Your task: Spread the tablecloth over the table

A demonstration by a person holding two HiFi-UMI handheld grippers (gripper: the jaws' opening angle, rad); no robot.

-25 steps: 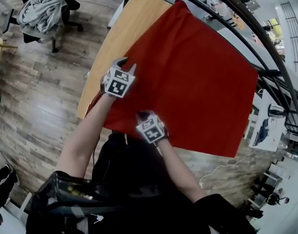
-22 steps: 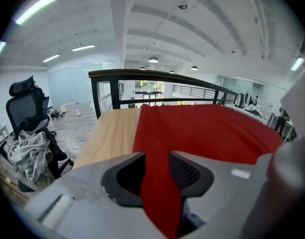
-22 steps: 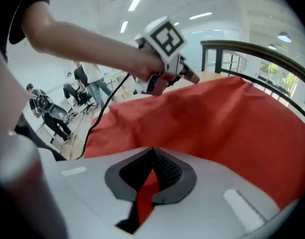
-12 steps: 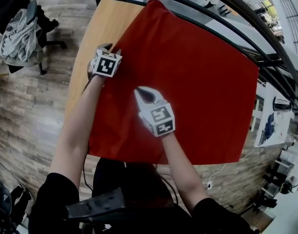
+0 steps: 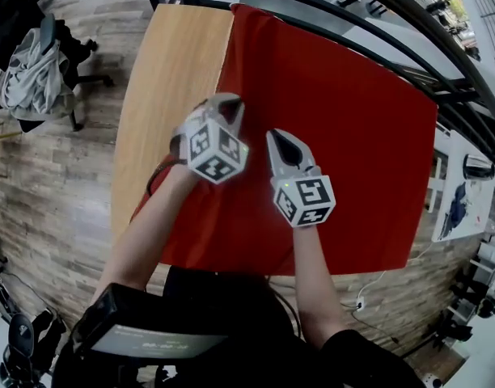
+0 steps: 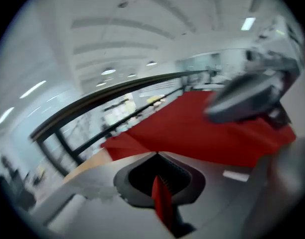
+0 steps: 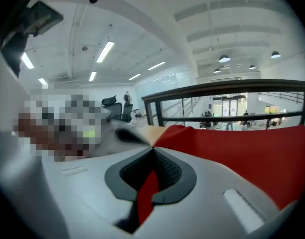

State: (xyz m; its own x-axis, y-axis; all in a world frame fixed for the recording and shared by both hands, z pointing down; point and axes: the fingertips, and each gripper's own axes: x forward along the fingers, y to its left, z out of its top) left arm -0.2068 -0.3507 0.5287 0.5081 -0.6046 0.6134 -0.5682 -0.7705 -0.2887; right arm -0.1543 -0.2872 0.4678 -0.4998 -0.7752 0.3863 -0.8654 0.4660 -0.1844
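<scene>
Tablecloth (image 5: 336, 120) is mostly laid out, flat and red over the right and middle of the table (image 5: 162, 87), but a wide strip of bare wood on the left isn't covered, so I'd say it needs pulling that way. Left gripper (image 5: 230, 106) has just been closing and now pinches a sliver of cloth; right gripper (image 5: 280, 142) is clamped on cloth too. A second ago both sat at the near edge; now they're side by side over the middle.

Left gripper (image 5: 229, 103): jaws just closing, now pinching a sliver of tablecloth (image 5: 336, 120), nose at 12 o'clock.
Right gripper (image 5: 281, 142): jaws clamped on a tablecloth fold, pointing 11 o'clock.
Forearms (image 5: 150, 225): bare, reaching from 6 o'clock.
</scene>
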